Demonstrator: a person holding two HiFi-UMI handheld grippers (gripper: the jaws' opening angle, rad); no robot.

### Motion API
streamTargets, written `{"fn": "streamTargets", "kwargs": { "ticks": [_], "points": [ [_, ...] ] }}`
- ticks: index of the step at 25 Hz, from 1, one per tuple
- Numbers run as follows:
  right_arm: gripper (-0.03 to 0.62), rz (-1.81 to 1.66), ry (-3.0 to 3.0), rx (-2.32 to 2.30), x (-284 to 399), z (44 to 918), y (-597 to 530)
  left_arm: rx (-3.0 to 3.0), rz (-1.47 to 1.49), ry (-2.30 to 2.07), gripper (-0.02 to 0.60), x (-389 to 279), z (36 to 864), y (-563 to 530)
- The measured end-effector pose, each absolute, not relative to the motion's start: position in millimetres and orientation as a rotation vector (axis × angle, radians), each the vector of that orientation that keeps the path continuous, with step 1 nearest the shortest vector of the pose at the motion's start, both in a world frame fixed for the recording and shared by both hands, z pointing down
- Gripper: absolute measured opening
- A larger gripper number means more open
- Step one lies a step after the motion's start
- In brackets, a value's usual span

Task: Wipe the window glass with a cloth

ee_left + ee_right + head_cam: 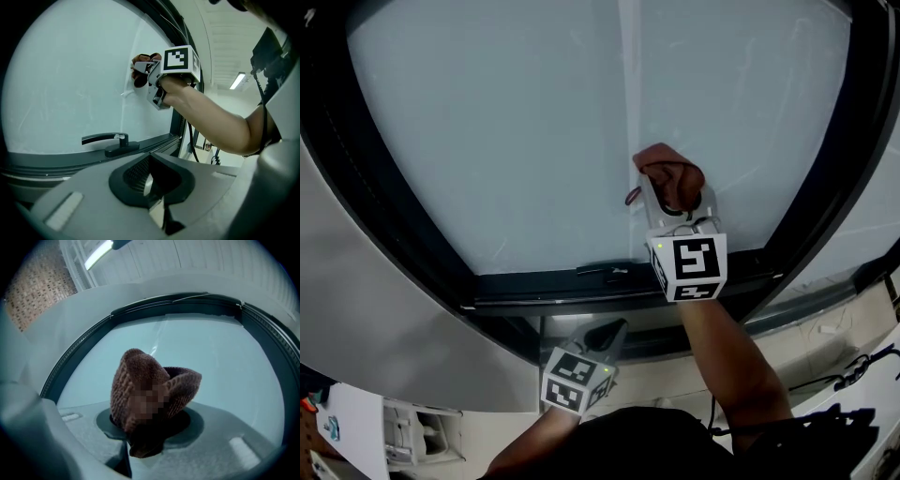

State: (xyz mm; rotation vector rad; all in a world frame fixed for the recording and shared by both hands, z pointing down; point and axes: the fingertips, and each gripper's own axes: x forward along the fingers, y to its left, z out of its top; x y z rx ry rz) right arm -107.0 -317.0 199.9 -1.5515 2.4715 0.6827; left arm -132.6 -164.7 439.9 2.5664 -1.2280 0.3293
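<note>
The pale frosted window glass (534, 122) fills most of the head view inside a black frame. A bunched brown cloth (671, 178) is pressed against the lower middle of the pane, with my right gripper (673, 199) shut on it. The right gripper view has the same cloth (150, 399) folded up between the jaws, the glass (225, 357) just beyond it. Lower down, my left gripper (611, 334) hangs below the sill, away from the pane, shut with nothing in it (157, 197). From the left gripper view the right gripper (151, 77) and cloth (139, 70) sit on the glass.
A black window handle (105, 138) lies level on the bottom frame rail (609, 281). Grey wall (384, 319) flanks the window at left. Cables (862, 366) trail at lower right, and white equipment (412, 431) stands at lower left.
</note>
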Motion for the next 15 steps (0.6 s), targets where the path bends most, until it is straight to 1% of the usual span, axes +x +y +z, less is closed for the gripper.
{"fn": "streamTargets", "kwargs": {
  "ticks": [15],
  "points": [
    [0.133,0.560,2.552,-1.594,-107.0,280.6,-318.4,2.515,0.334,-1.213,0.017,-124.1,463.7,-156.3]
  ]
}}
